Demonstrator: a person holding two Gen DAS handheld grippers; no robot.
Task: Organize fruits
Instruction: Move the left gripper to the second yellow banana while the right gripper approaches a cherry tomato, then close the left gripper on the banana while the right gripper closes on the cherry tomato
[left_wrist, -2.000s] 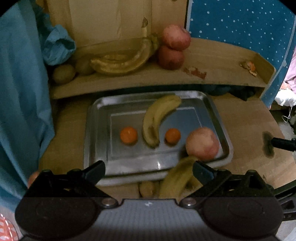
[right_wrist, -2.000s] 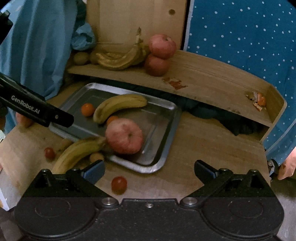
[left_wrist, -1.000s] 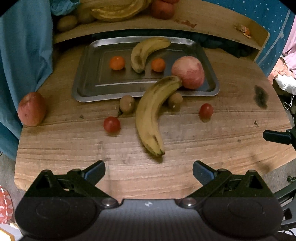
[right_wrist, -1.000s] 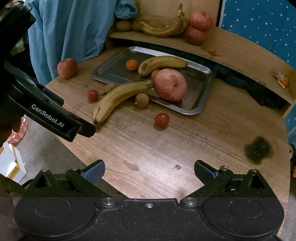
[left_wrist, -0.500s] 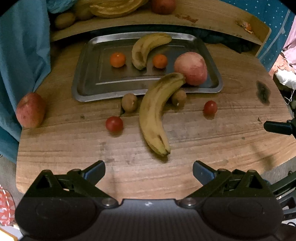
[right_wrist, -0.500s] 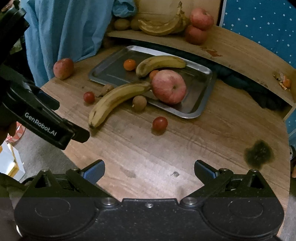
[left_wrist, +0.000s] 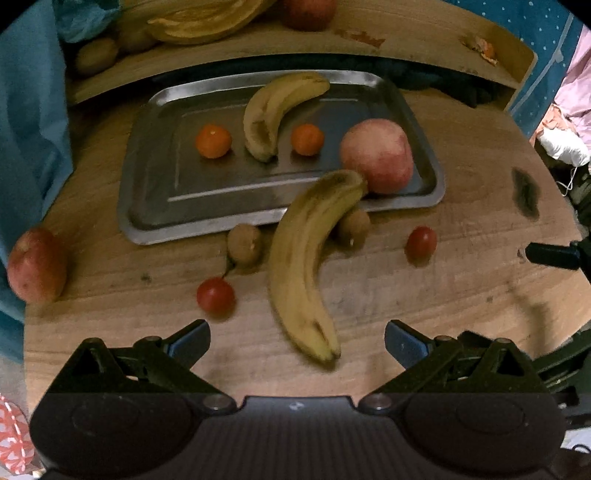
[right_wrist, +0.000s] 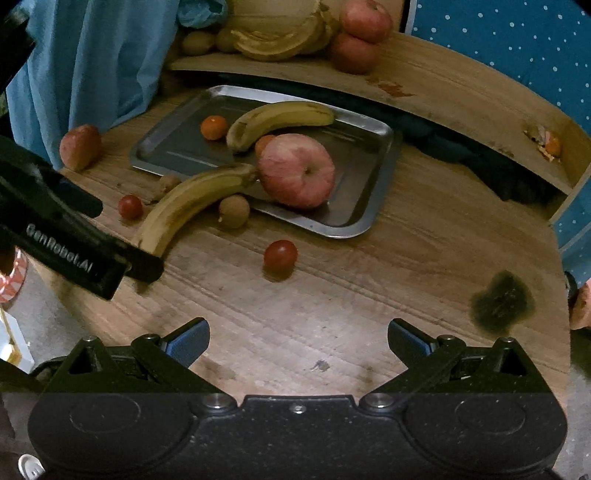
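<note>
Fruits crowd the rectangular steel tray (left_wrist: 155, 206): a long yellow banana (left_wrist: 306, 266) leans over its front rim, brown kiwis (left_wrist: 244, 243) and red tomatoes (left_wrist: 216, 297) beside it on the counter (left_wrist: 406, 295). My left hand-held gripper (left_wrist: 297, 341) and right hand-held gripper (right_wrist: 298, 341) hover spread, empty.

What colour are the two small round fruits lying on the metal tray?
Orange, both of them; the left wrist view shows them best, either side of the banana.

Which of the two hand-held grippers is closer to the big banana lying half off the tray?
Left. The left hand-held gripper hangs open right over the banana at its near tip; the right hand-held gripper, also open, sits farther back and off to the banana's right.
</note>
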